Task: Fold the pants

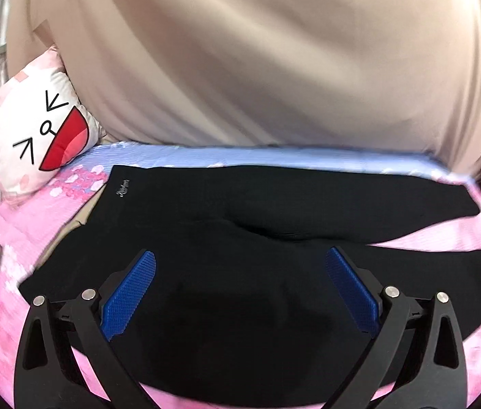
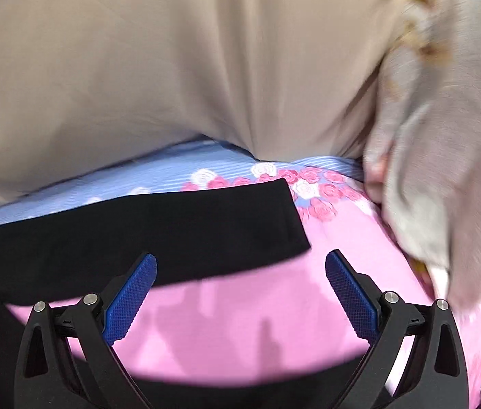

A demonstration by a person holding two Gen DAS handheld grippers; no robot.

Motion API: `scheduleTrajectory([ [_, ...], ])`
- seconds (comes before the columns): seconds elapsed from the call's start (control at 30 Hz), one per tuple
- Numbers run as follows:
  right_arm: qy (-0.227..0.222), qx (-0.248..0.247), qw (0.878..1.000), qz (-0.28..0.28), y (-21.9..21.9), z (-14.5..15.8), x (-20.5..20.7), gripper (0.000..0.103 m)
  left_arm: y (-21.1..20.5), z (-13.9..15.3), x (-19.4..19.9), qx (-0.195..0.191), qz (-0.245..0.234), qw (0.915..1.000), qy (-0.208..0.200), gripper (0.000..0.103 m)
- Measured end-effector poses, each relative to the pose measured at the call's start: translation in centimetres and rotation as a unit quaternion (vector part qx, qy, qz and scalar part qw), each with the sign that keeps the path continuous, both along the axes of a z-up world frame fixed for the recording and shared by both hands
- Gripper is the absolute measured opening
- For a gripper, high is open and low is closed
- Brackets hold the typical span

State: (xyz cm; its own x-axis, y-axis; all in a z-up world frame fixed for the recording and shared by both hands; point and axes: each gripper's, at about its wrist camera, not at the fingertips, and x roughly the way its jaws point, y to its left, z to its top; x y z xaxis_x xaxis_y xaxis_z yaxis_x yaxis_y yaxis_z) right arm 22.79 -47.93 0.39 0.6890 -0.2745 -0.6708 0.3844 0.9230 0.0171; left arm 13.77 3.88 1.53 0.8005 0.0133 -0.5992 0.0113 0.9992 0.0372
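Left gripper (image 1: 240, 286) spread wide, nothing held; black pants (image 1: 240, 231) lie flat on pink floral bedsheet (image 1: 25, 235) directly under & ahead of it. Right gripper (image 2: 240, 289) also wide, empty, over bare sheet; pant leg end (image 2: 179, 225) just ahead, left finger (image 2: 131, 298) overlaps its edge

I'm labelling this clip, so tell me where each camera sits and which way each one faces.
Left wrist: on the left gripper, looking along open fingers over the black pants, a cat-face pillow and the person's beige torso.
Right wrist: on the right gripper, open above the pink bedspread, facing a pant-leg end.
Shared: pants, bedspread, torso.
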Motion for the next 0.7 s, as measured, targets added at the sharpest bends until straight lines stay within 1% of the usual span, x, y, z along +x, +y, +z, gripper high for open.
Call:
scheduleTrajectory([
  [0.03, 0.005, 0.005, 1.0, -0.007, -1.3, -0.5, 1.4, 0.096, 0.2, 0.0, 1.0, 0.008, 0.0, 0.9999, 0.009, 0.098],
  [0.1, 0.007, 0.019, 1.0, -0.023, -2.9, -1.2, 2.8, 0.096, 1.0, 0.1, 3.1, 0.021, -0.004, 0.9997, 0.013, 0.098],
  [0.13, 0.01, 0.033, 0.999, -0.03, -3.9, -1.7, 3.8, 0.096, 1.5, 0.2, 4.0, 0.029, 0.006, 0.9995, 0.015, 0.098],
  [0.17, 0.012, 0.044, 0.998, -0.03, -4.6, -2.1, 4.4, 0.096, 2.2, 0.3, 4.9, 0.03, 0.017, 0.9993, 0.016, 0.098],
  [0.2, 0.016, 0.053, 0.998, -0.032, -5.1, -2.6, 5.0, 0.096, 3.5, 0.6, 6.1, 0.022, 0.026, 0.9993, 0.015, 0.098],
  [0.27, 0.03, 0.058, 0.997, -0.035, -5.8, -3.5, 6.1, 0.096, 5.5, 1.1, 7.9, 0.012, 0.044, 0.9988, 0.019, 0.098],
  [0.3, 0.038, 0.055, 0.997, -0.036, -5.9, -4.0, 6.6, 0.096, 7.0, 1.4, 9.1, 0.001, 0.051, 0.9985, 0.02, 0.098],
  [0.33, 0.043, 0.052, 0.997, -0.033, -5.8, -4.3, 7.0, 0.096, 8.3, 1.7, 10.3, -0.001, 0.059, 0.998, 0.023, 0.098],
  [0.43, 0.059, 0.05, 0.997, -0.027, -5.8, -5.1, 8.0, 0.096, 11.6, 1.8, 14.1, 0.023, 0.084, 0.9957, 0.03, 0.098],
  [0.5, 0.066, 0.053, 0.996, -0.025, -5.8, -5.4, 8.4, 0.096, 13.5, 1.4, 16.7, 0.056, 0.113, 0.9915, 0.033, 0.098],
  [0.53, 0.067, 0.054, 0.996, -0.028, -5.8, -5.5, 8.5, 0.096, 14.5, 0.9, 18.1, 0.062, 0.115, 0.9908, 0.037, 0.098],
  [0.67, 0.073, 0.056, 0.996, -0.024, -5.7, -6.0, 8.9, 0.096, 17.9, -1.5, 23.2, 0.059, 0.133, 0.9863, 0.078, 0.098],
  [0.7, 0.075, 0.053, 0.996, -0.022, -5.6, -6.1, 8.9, 0.091, 18.6, -2.4, 24.4, 0.055, 0.135, 0.985, 0.091, 0.098],
])
